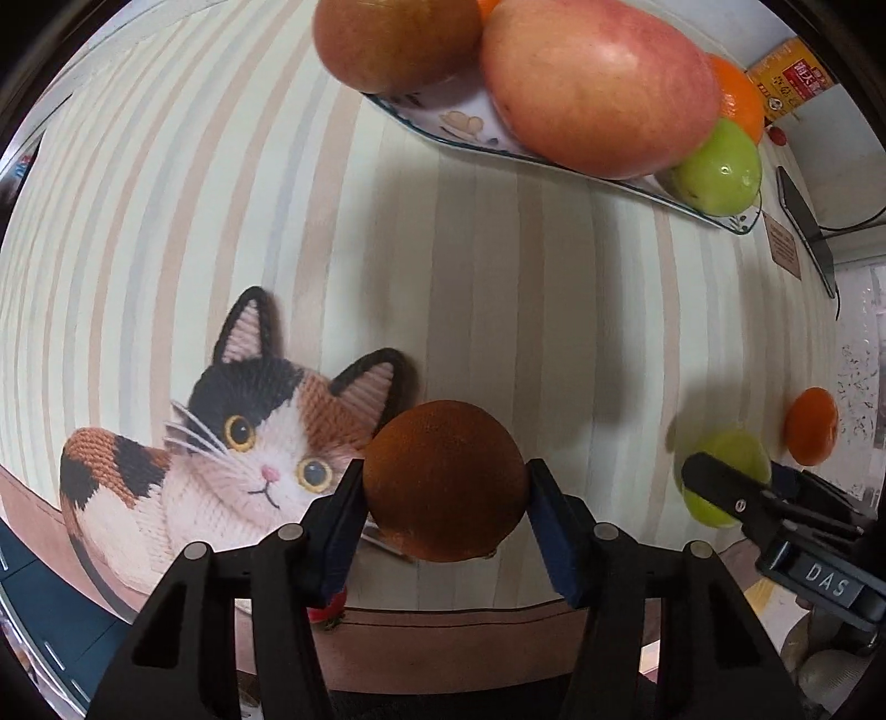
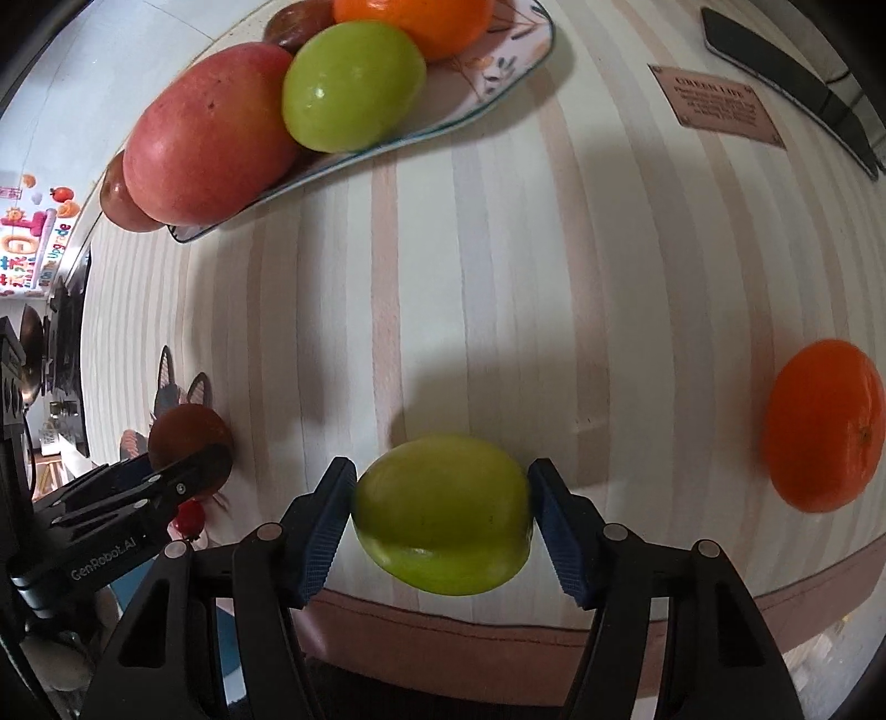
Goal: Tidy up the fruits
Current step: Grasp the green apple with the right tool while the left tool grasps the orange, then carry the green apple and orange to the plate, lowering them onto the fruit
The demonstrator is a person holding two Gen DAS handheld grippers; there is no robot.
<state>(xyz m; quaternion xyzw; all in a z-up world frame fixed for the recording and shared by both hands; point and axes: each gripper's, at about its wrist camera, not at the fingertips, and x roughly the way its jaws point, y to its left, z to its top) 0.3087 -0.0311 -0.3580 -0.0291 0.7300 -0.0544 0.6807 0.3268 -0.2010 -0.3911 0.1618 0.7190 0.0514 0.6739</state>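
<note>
My left gripper [image 1: 444,487] is shut on a round brown fruit [image 1: 443,479] just above the striped tablecloth, near the cat picture. My right gripper [image 2: 442,512] is shut on a green fruit [image 2: 443,512] near the table's front edge. In the left wrist view the right gripper and its green fruit [image 1: 720,471] show at the right. A patterned plate [image 2: 498,83] at the back holds a large red mango [image 2: 205,138], a green fruit [image 2: 351,86], an orange [image 2: 421,22] and dark fruits. A loose orange [image 2: 822,426] lies on the cloth to the right.
A small red fruit [image 2: 190,518] lies under the left gripper by the front edge. A dark phone [image 2: 792,83] and a brown label [image 2: 714,105] lie at the back right. An orange packet [image 1: 789,77] stands behind the plate.
</note>
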